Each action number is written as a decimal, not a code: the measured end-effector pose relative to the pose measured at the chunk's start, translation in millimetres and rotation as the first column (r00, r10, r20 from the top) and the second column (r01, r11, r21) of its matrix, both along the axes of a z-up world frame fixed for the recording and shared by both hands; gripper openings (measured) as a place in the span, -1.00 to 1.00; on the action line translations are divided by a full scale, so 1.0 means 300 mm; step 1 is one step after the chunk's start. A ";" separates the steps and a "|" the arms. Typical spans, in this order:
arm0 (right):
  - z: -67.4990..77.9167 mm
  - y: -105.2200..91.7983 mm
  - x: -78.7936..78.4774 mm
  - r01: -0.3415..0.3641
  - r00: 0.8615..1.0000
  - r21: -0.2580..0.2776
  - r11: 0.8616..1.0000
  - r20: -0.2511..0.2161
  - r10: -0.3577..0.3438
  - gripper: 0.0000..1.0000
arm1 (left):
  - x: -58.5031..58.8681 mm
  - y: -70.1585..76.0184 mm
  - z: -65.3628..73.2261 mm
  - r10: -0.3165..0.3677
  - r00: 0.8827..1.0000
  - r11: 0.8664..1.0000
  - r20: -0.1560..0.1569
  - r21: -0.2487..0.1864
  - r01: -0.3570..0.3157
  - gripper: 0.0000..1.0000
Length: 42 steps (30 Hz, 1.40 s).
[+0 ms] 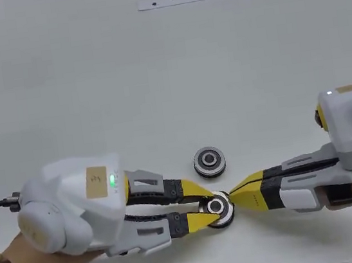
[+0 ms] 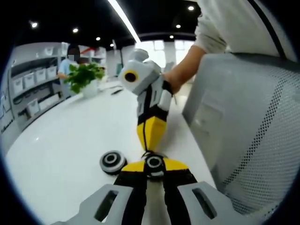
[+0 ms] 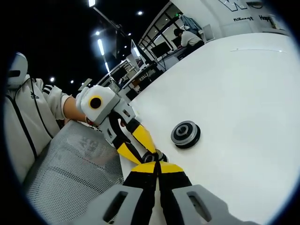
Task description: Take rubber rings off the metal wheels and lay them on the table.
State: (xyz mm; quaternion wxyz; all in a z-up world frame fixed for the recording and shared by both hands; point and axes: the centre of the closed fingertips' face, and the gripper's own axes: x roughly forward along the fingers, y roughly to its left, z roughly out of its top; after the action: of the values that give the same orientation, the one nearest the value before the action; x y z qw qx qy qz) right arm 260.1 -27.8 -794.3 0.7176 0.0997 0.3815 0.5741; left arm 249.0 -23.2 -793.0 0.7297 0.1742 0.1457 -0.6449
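Left gripper (image 1: pixel 209 209) clamps wheel (image 1: pixel 221 206); right gripper (image 1: pixel 234 195) closed, touching.

The jacket (image 3: pixel 28 112) reads "adidas". The sticker (image 1: pixel 96 181) on the left gripper (image 1: pixel 213 206) bears an illegible scrawl. The wall lettering (image 3: pixel 248 18) is blurred.

Near wheel (image 1: pixel 219 206) pinched; far wheel (image 1: pixel 209 162) lies flat.
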 end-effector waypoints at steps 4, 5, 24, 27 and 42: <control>0.003 0.002 0.000 -0.005 1.000 0.004 1.000 0.000 0.005 -1.00 | 0.000 0.000 -0.001 -0.003 1.000 1.000 0.006 0.004 0.003 -0.74; 0.004 0.003 -0.001 -0.007 1.000 0.004 1.000 0.003 0.007 -1.00 | 0.000 0.000 -0.001 -0.002 1.000 1.000 0.005 0.003 0.002 -0.74; 0.018 0.014 -0.008 -0.016 1.000 0.021 1.000 0.009 0.016 -1.00 | 0.000 0.000 0.000 0.001 1.000 1.000 0.004 0.005 -0.001 -0.74; 0.019 0.015 -0.008 -0.015 1.000 0.020 1.000 0.007 0.015 -1.00 | 0.000 0.000 0.000 0.004 1.000 1.000 0.004 0.006 -0.004 -0.74; 0.033 0.025 -0.008 -0.027 0.999 0.026 0.999 0.021 0.026 -1.00 | 0.000 0.001 0.001 0.025 1.000 1.000 0.001 0.011 -0.025 -0.73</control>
State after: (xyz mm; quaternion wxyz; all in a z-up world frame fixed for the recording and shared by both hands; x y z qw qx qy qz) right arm 257.8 -20.3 -784.5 0.7124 0.0982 0.3676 0.5896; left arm 249.0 -23.0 -792.7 0.7367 0.1767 0.1511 -0.6349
